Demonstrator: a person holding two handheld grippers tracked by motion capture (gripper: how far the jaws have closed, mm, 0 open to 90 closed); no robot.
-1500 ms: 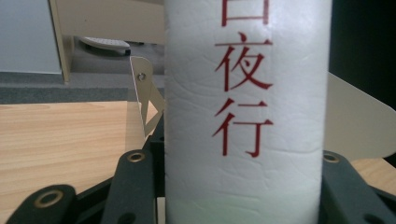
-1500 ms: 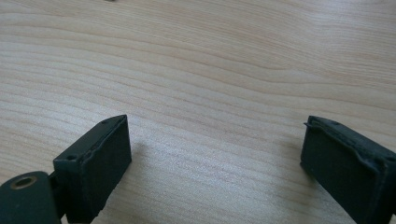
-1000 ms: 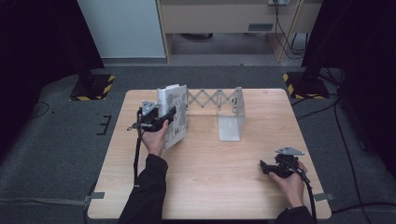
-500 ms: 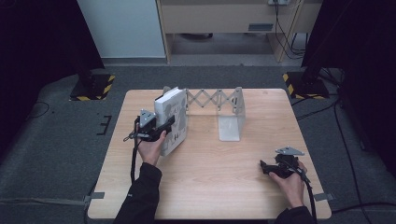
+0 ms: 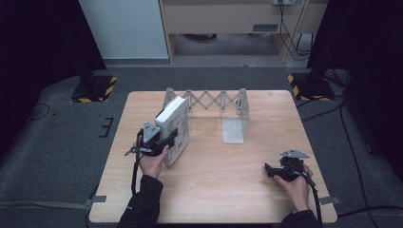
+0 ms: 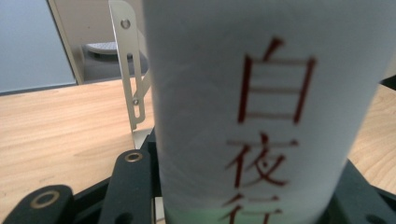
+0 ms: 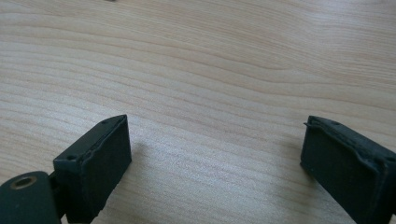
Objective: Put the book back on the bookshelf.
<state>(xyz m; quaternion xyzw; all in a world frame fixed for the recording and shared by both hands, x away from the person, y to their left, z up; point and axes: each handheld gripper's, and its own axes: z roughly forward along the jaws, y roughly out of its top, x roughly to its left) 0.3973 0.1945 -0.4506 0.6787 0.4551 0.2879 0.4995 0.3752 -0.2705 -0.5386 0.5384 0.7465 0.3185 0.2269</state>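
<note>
Wooden table [image 5: 214,190]: left gripper [image 5: 164,142] clamps white book [image 5: 173,126], lower edge hidden; right gripper [image 7: 215,158] gapes.

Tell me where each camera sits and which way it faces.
High view: above the person's side, looking forward and down on the wooden table; both forearms show.
Left gripper view: on the left gripper, looking along its jaws at the white book they clamp.
Right gripper view: on the right gripper, looking down at bare tabletop between open jaws.
Shared: the book and the expandable metal book rack appear in the high and left gripper views.
</note>
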